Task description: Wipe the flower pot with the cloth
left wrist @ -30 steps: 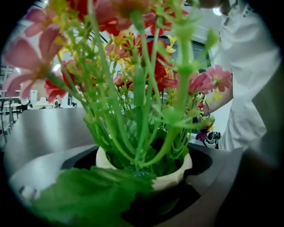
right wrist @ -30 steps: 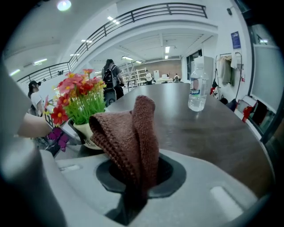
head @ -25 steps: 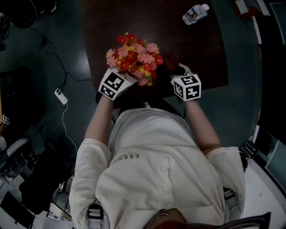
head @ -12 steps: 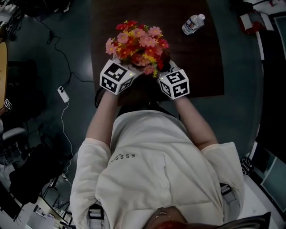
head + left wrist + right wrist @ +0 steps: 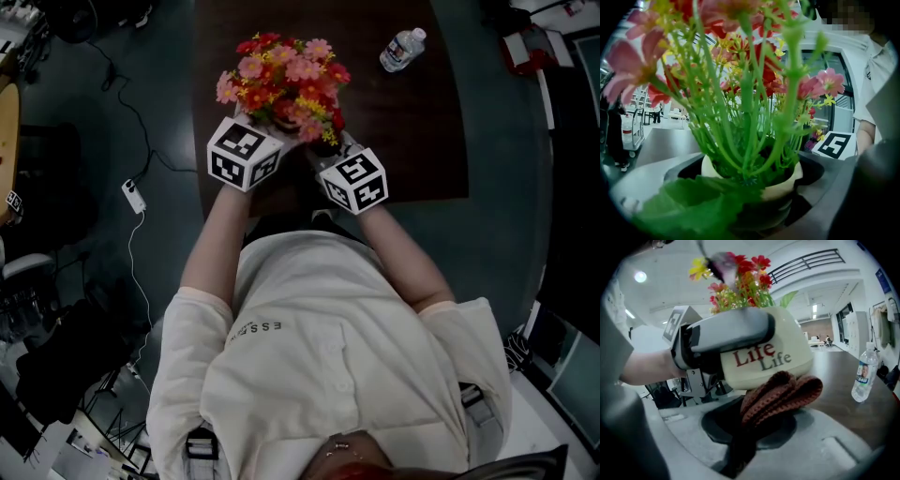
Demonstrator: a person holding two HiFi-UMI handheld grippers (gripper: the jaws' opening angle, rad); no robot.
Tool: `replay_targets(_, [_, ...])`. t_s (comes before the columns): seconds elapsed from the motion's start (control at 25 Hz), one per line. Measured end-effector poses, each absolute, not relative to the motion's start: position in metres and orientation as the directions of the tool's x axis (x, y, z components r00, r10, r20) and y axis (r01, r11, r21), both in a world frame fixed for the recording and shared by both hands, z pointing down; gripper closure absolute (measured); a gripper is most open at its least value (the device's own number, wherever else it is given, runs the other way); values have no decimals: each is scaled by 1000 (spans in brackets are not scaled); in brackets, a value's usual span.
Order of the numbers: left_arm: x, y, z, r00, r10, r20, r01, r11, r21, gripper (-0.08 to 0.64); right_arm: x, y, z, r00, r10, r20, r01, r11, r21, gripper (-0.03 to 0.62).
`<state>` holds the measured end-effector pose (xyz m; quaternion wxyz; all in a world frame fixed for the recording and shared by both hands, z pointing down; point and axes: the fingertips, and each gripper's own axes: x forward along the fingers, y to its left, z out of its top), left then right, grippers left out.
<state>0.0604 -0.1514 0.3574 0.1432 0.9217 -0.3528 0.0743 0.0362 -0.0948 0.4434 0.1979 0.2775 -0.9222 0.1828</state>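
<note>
A cream flower pot (image 5: 768, 357) with "Life" printed on it holds red, pink and yellow flowers (image 5: 281, 80). My left gripper (image 5: 267, 133) is shut on the pot, one jaw wrapped over its side, and holds it above the table. In the left gripper view the pot's rim (image 5: 787, 185) sits between the jaws behind green stems. My right gripper (image 5: 759, 427) is shut on a folded brown knitted cloth (image 5: 780, 394). The cloth's top presses against the pot's lower side. In the head view both marker cubes sit close under the flowers, which hide the pot and the cloth.
A dark brown table (image 5: 412, 141) lies under the pot. A water bottle (image 5: 401, 49) lies at its far right and also shows as a bottle (image 5: 864, 373) in the right gripper view. A white power strip (image 5: 131, 199) with cables lies on the floor at left.
Both grippers and the pot have shifted farther over the table. My right gripper moved left, closing in beside the left one, with the cloth now under the flowers.
</note>
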Motion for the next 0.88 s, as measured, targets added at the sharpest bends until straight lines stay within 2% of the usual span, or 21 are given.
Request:
replay_targets(0.24, [62,-146,349,746,-626,227,-666,-711,225,-9,4,-60,440,-859,-289,421,-431,854,-292,545])
replay_targets(0.32, [62,-143,347,751,-622,222,-661,-714,233,-9,4,-57,443,-862,-279,422,-421,859,-292,545])
replay_targets(0.48, [62,-135,342,763,-614,204,-647,-717,261,-11,27,-74,443,-847,-344,405,-486,808,-332,545])
replay_targets(0.68, [65,-129,334,780,-598,187,-626,-728,282,-9,66,-114,431,-796,-462,391,-583,761,-286,545])
replay_targets(0.88, [71,-124,318,806,-567,172,-592,-758,274,-11,67,-132,408,-795,-508,331,-595,761,-259,545])
